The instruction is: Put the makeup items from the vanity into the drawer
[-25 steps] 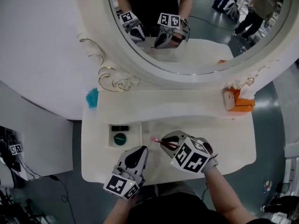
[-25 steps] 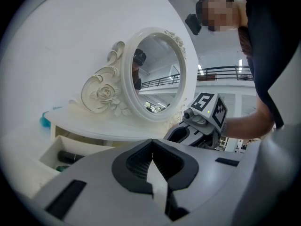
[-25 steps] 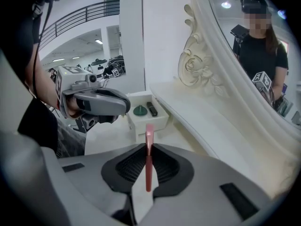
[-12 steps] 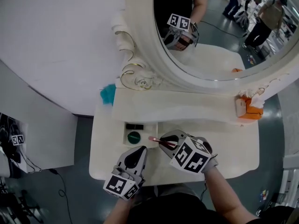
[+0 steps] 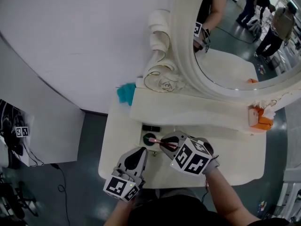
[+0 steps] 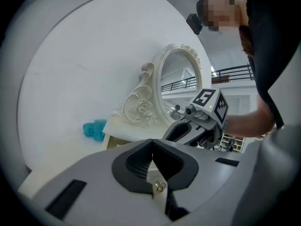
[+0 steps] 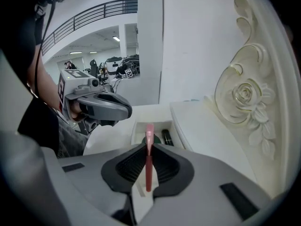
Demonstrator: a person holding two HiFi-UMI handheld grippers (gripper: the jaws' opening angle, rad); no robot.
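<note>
Looking down in the head view, I am holding a slim pink makeup stick [image 5: 160, 142] in the right gripper [image 5: 165, 143]. Its jaws are narrowed onto the shaft, and the tip is reaching the edge of the open drawer [image 5: 144, 132] sunk into the white vanity [image 5: 235, 149]. A round green pot [image 5: 149, 139] and a black tube [image 5: 151, 127] are lying inside the drawer. The left gripper [image 5: 139, 151] is hovering just in front of the drawer, jaws pressed together, carrying nothing. The vanity top is looking smooth and glossy, so I am judging that a stick released short of the drawer could roll away.

In the left gripper view, ribbed dark pads are meeting with nothing between them. Beyond the drawer, a carved rose scroll [image 6: 137, 108] is edging the oval mirror [image 6: 178, 86].

In the right gripper view, the stick is showing thin, round and slick, pinched between ribbed pads with its upper part sticking out towards the drawer. I am judging that it could pivot or slip in so small a grip, or knock the pot when dropped.
</note>
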